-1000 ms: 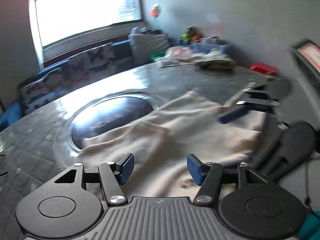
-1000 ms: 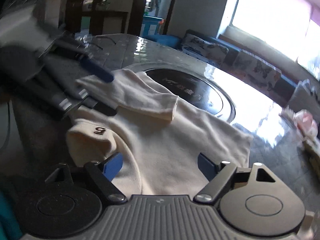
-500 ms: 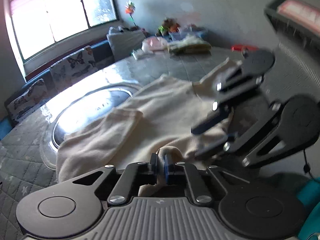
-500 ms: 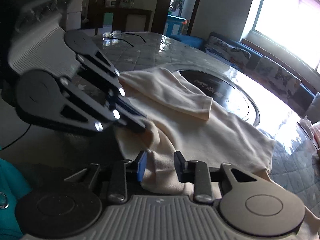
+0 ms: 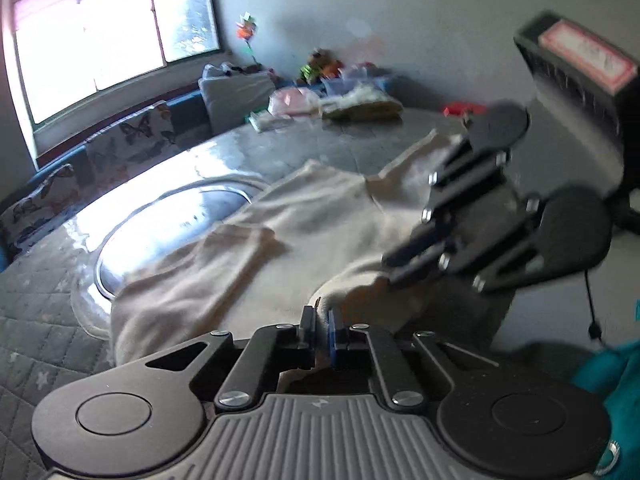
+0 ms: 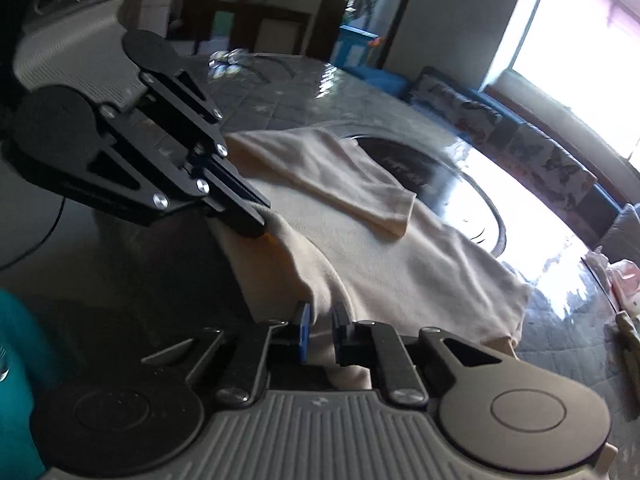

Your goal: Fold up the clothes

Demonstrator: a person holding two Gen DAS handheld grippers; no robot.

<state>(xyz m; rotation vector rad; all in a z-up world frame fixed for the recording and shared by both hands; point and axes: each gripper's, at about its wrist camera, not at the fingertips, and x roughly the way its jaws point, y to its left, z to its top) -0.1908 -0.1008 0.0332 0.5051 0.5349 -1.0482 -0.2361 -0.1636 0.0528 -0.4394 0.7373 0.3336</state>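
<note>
Both grippers reach forward, low over the table point(image 5: 48, 296). Left gripper point(image 5: 320, 330) and right gripper point(image 6: 320, 332) each pinch the cream shirt's point(image 5: 320, 216) near edge at 6 o'clock. Red-bordered label unreadable.

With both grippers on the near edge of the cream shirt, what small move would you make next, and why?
Probably lift both together and carry the edge toward the far hem. The left gripper and right gripper are shut on the shirt, whose sleeve is already folded in.

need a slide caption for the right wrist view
Both grippers, right and left, pinch the near edge of a cream shirt on the table.
</note>
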